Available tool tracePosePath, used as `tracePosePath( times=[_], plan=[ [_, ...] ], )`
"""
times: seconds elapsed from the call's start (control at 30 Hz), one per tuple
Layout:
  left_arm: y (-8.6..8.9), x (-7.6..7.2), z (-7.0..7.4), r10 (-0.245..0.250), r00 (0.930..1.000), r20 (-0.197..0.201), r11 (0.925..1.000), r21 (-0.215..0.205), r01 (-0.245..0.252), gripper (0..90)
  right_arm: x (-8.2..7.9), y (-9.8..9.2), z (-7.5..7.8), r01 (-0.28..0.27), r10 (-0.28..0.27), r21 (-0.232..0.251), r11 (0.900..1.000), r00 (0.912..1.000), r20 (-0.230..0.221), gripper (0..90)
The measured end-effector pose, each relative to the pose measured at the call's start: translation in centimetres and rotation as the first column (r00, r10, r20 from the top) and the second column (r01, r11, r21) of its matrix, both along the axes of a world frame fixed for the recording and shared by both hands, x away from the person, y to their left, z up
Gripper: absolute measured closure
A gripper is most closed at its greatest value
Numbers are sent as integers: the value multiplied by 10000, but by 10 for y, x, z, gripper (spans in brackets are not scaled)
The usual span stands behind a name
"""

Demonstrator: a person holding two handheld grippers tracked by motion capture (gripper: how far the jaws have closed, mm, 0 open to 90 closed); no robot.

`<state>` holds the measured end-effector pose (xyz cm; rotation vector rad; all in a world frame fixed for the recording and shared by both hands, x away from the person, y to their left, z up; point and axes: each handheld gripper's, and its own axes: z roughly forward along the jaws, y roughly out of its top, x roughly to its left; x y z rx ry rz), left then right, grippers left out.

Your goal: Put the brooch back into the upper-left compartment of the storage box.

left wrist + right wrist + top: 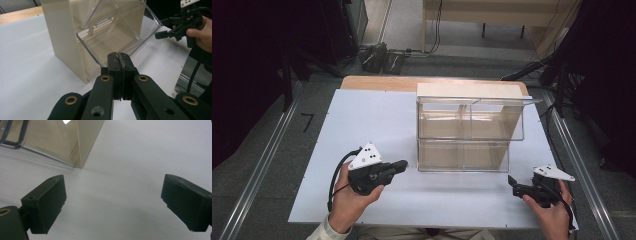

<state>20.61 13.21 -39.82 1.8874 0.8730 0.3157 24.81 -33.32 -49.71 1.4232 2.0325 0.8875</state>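
Between both claws, unlabelled clear plastic box [469,135] on white tabletop [362,120].

High view looks down; both gripper views sit close, sharing the clear box [469,132].

Clear drawer box [469,132] on white table [362,125]

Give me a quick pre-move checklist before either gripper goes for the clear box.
1. Left gripper jaws: shut with nothing between them; they need opening before any grasp: not ok.
2. Right gripper jaws: wide open, nothing between them: ok.
3. Clear box stands upright on the white table: ok.
4. Both grippers stand apart from the box, left one at its left, right one at its right front: ok.
5. Box contents: appears empty through the clear walls: ok.
6. Lid or flap latch: cannot tell.
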Motion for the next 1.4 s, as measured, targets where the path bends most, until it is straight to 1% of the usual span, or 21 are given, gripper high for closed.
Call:
tracePosePath(
  times=[0.2, 0.4, 0.7, 0.8, 0.93, 1.07, 1.2, 1.27, 1.4],
  plan=[
    [-3, 3, 3, -58, 10000, 61, 10000, -12, 58, 900, 0, 0, 0, -20, 20, -1, 10000, 10000, -1, 45],
    [-5, 5, 9, -80, 9998, 161, 9999, -125, 82, 900, 0, 1, 0, -31, 31, -11, 10000, 10000, -5, 45],
    [-9, 9, 20, -144, 9992, 375, 9999, -30, 145, 900, 0, 1, 0, -27, 27, 1, 10000, 10000, -18, 46],
    [-10, 10, 22, -107, 9991, 401, 9999, -109, 112, 900, 0, 1, 0, -33, 33, 0, 10000, 10000, -13, 45],
    [-12, 12, 24, -185, 9989, 426, 9996, -201, 193, 900, 1, 1, 0, -35, 35, 8, 10000, 10000, -26, 45],
    [-13, 15, 26, -185, 9984, 527, 9995, -262, 199, 900, 1, 1, 0, -33, 33, 18, 10000, 10000, -22, 45],
    [-14, 18, 27, -182, 9979, 614, 9990, -392, 207, 900, 1, 1, 0, -50, 50, 2, 10000, 10000, -14, 46],
    [-16, 19, 28, -174, 9978, 643, 9984, -524, 208, 900, 1, 1, 0, -45, 45, 9, 10000, 10000, -22, 45],
    [-17, 20, 29, -222, 9970, 738, 9977, -620, 268, 900, 1, 0, 0, -50, 50, 6, 10000, 10000, -21, 46]
  ],
)
